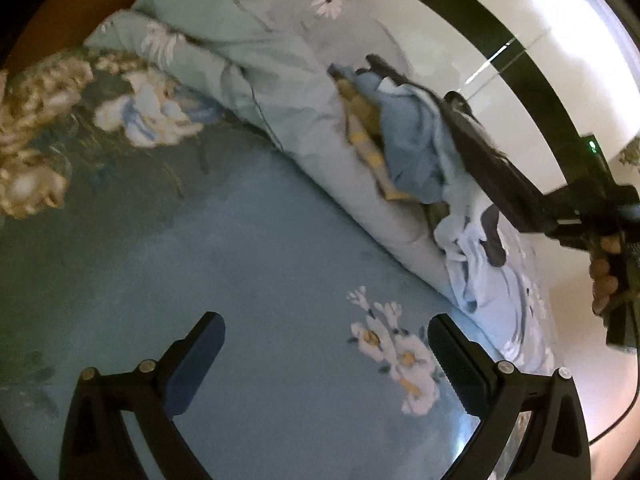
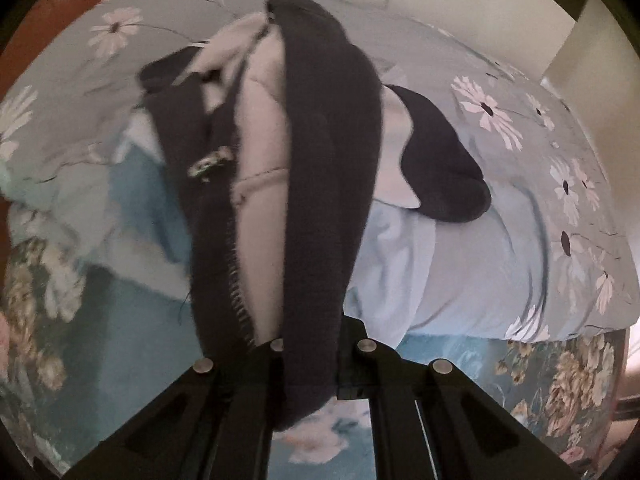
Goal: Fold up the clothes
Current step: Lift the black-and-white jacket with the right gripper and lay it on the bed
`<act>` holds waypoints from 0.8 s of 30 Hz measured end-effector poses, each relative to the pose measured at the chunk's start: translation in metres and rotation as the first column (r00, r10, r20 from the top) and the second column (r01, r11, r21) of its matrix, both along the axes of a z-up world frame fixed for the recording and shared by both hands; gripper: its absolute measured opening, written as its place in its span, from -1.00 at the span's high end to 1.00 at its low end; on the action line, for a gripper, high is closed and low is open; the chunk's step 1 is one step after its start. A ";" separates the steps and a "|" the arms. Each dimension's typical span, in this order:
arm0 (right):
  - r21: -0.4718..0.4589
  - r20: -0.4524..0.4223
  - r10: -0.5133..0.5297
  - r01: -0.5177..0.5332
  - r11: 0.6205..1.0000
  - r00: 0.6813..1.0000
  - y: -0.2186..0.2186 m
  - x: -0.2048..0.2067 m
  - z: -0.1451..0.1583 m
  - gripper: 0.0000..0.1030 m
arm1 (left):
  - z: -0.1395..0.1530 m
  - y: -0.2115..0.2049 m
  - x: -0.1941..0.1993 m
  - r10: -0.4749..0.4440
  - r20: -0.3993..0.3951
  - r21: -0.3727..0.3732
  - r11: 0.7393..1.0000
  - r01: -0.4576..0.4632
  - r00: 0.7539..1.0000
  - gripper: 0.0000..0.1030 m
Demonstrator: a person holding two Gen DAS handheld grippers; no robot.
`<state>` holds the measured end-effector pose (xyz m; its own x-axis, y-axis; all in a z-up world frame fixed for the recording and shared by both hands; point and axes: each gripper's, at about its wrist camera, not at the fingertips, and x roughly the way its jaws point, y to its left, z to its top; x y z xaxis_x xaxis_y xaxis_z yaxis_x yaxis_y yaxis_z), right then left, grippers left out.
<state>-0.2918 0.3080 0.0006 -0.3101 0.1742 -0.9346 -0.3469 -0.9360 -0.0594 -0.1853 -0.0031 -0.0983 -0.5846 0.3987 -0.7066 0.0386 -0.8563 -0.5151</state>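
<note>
Step in hand, as judged: lifting one garment off the pile to lay it flat. Right gripper (image 2: 308, 344) was clenched on a dark zip jacket (image 2: 320, 200), which hung over the bed (image 1: 240, 240), its pale lining showing. Left gripper (image 1: 326, 360) stood spread wide, holding nothing, above the bare sheet. More clothes (image 1: 416, 148) lay bunched against the quilt (image 1: 280, 80). Next move likely needs the left gripper to catch a free edge.

Left gripper (image 1: 326, 360): black angular fingers, dark blue pads (image 1: 196, 364), silver screws (image 1: 505, 367). Right gripper (image 2: 310, 354): black frame, round silver screws, green light on its body.
</note>
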 end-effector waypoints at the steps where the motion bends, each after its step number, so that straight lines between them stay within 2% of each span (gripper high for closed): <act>1: -0.014 -0.006 0.012 -0.012 1.000 1.000 -0.007 0.004 0.005 0.94 | 0.006 -0.004 0.007 0.000 -0.007 -0.013 1.000 0.000 1.000 -1.00; 2: -0.028 -0.011 0.024 -0.025 0.999 1.000 -0.014 0.008 0.011 0.94 | 0.012 -0.008 0.014 0.000 -0.010 -0.024 1.000 0.000 1.000 -1.00; 5: -0.162 -0.133 -0.002 -0.020 0.987 0.991 -0.014 0.016 0.053 0.94 | 0.029 -0.022 0.029 -0.011 -0.019 -0.024 1.000 0.010 1.000 -1.00; 7: -0.266 -0.237 -0.049 -0.017 0.964 0.970 -0.007 0.019 0.088 0.93 | 0.043 -0.030 0.038 -0.011 -0.042 -0.042 0.999 0.009 0.999 -1.00; 9: -0.311 -0.322 -0.105 0.000 0.950 0.941 0.001 0.015 0.127 0.93 | 0.060 -0.038 0.046 -0.008 -0.073 -0.055 0.998 0.004 0.997 -1.00; 11: -0.339 -0.383 -0.137 -0.001 0.941 0.913 0.004 0.011 0.163 0.93 | 0.075 -0.045 0.053 -0.003 -0.100 -0.054 0.999 -0.002 0.995 -1.00; 13: -0.346 -0.418 -0.134 -0.021 0.938 0.899 -0.001 0.009 0.186 0.93 | 0.087 -0.052 0.059 -0.003 -0.120 -0.055 0.998 -0.003 0.993 -1.00; 15: -0.323 -0.450 -0.094 -0.064 0.944 0.888 -0.014 0.018 0.206 0.93 | 0.097 -0.059 0.066 -0.005 -0.135 -0.073 0.997 -0.005 0.991 -1.00; 19: -0.316 -0.474 -0.019 -0.150 0.937 0.880 -0.039 0.062 0.216 0.93 | 0.107 -0.076 0.077 0.013 -0.137 -0.080 0.997 -0.024 0.991 -1.00; 24: -0.355 -0.492 0.017 -0.218 0.909 0.871 -0.046 0.145 0.195 0.93 | 0.116 -0.098 0.091 0.044 -0.132 -0.067 0.996 -0.053 0.990 -1.00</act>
<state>-0.1467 0.2621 0.1956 -0.7202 -0.2355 -0.6526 -0.1242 -0.8817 0.4553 -0.0944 -0.1009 0.0176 -0.6909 0.3196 -0.6485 0.0176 -0.8893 -0.4570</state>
